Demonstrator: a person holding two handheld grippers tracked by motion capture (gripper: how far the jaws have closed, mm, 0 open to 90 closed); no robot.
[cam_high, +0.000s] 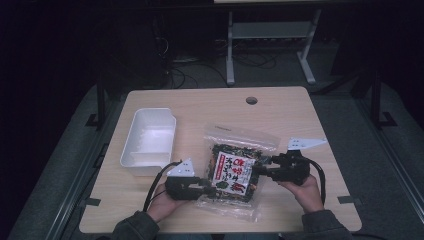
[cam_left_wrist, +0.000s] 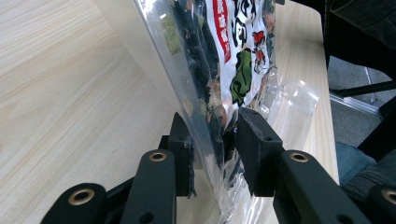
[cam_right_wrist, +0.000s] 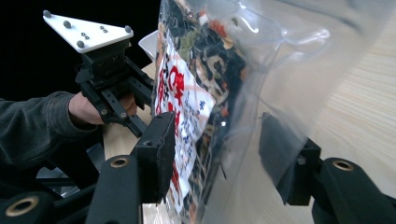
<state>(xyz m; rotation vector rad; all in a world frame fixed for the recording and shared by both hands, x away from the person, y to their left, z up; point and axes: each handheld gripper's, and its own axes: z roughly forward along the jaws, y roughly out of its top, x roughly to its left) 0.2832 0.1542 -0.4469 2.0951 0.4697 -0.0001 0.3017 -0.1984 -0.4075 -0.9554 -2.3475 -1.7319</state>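
A: Bag of dried seaweed mix lies mid-table, at four o'clock from the white plastic tray. Light, floppy, slick film, I'd judge.

B: Left gripper is clamped on its near-left corner. Right gripper straddles the three o'clock edge with its pads off the film (nothing pinched there).

A: Best grabbed at the flat seams; the crinkly middle would likely slip.

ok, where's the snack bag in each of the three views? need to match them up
High view: the snack bag lies right of centre on the table, between the left gripper and the right gripper.
Left gripper view: it rises up the centre, its edge clamped between the jaws.
Right gripper view: it fills the centre, between the open jaws.
Shared landmark: the bag's white label with red print.
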